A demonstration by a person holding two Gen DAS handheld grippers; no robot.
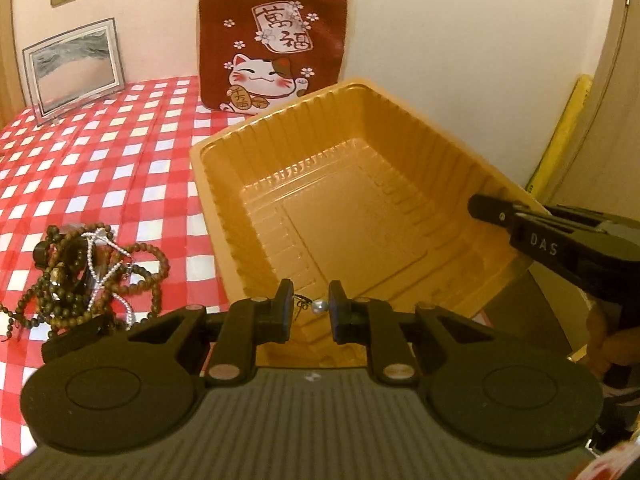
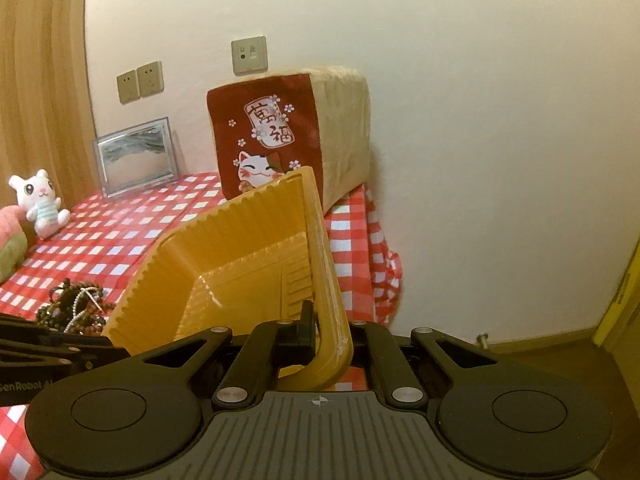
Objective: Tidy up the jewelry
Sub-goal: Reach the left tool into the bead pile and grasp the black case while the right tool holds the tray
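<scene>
While the right hand-held gripper clamps the rim of the tilted yellow tray, the left hand-held gripper pinches a small pearl earring over that tray's near edge. Tangled bead necklaces lie on the checked counter, just beside the tray's left wall.

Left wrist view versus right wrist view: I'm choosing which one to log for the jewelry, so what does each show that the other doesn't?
Only the left wrist view shows the small pearl earring held between the left gripper pads, over the tray's inside. Only the right wrist view shows the plush bunny and the right gripper shut on the tray rim. Both show the yellow tray, the bead necklace pile, the cat cushion and the picture frame.
</scene>
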